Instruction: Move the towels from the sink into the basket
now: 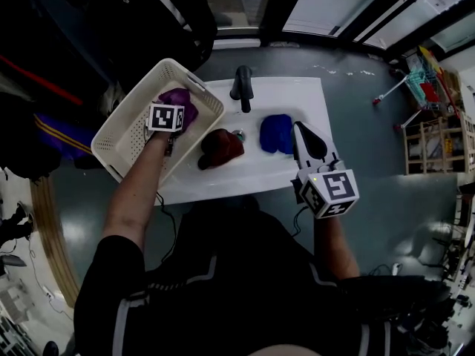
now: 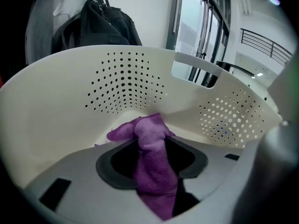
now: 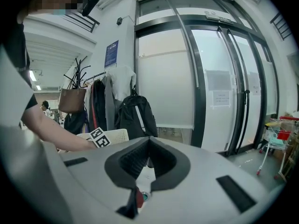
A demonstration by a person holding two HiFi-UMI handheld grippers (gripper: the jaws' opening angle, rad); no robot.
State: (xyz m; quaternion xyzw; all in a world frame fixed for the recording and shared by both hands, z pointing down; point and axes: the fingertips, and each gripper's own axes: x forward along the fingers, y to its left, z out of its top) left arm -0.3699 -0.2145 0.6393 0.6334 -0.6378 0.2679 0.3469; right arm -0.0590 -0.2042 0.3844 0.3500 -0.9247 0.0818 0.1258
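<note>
"Where was the purple towel (image 2: 152,171)?"

"In the basket (image 1: 126,128) at the left, slack between the left gripper's (image 2: 152,143) parted jaws. That was the drop-off."

"Next?"

"Probably lift clear, then fetch the maroon towel (image 1: 223,148) or blue towel (image 1: 276,133) from the sink (image 1: 300,99). The right gripper's (image 1: 300,130) jaws were together, empty."

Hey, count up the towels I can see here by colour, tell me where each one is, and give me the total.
Purple towel: 1, in the basket
Dark red towel: 1, in the sink
Blue towel: 1, in the sink
Total: 3 towels
</note>
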